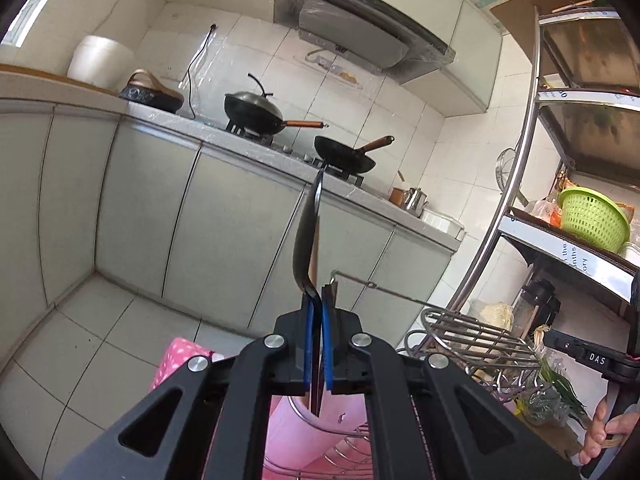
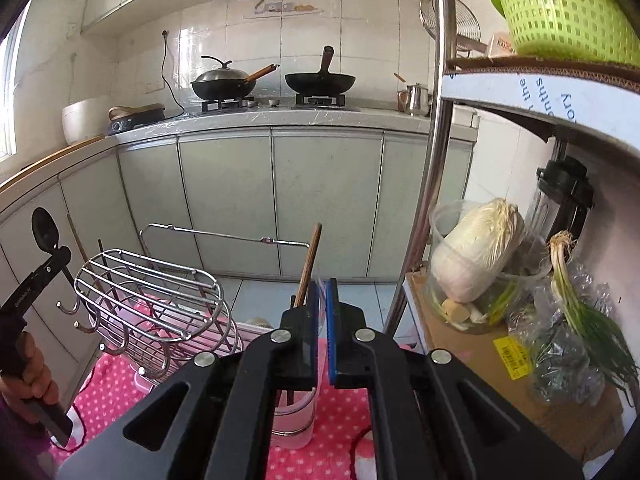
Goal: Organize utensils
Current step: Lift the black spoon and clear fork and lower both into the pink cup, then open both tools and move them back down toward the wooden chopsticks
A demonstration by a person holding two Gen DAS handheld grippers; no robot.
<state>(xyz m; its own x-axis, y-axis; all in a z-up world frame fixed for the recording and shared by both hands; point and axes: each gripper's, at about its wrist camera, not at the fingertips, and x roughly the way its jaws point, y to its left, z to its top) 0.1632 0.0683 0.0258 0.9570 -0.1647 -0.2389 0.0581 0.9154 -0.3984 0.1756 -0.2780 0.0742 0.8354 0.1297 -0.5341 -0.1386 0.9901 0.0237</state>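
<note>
The left gripper (image 1: 319, 300) is clamped on a black spoon (image 1: 307, 236), pointing to 12 o'clock over the pink cup (image 1: 308, 432). Lower it straight. The right gripper (image 2: 322, 292) looks nearly together, empty.

From my left wrist view, the black spoon (image 1: 308, 236) shows edge-on, so I cannot read its bowl shape there; its handle disappears between the blue pads (image 1: 307, 344). The lower part of the pink cup (image 1: 296, 436) is hidden behind the left gripper (image 1: 318, 312) body. The wire rack (image 1: 476, 344) is cut partly by the gripper frame. In my right wrist view, the right gripper (image 2: 322, 300) covers the top of the clear cup (image 2: 296, 420), and I cannot tell how many chopsticks (image 2: 310, 264) stand in it. The shelf label text (image 2: 548, 100) is cropped and unreadable.
</note>
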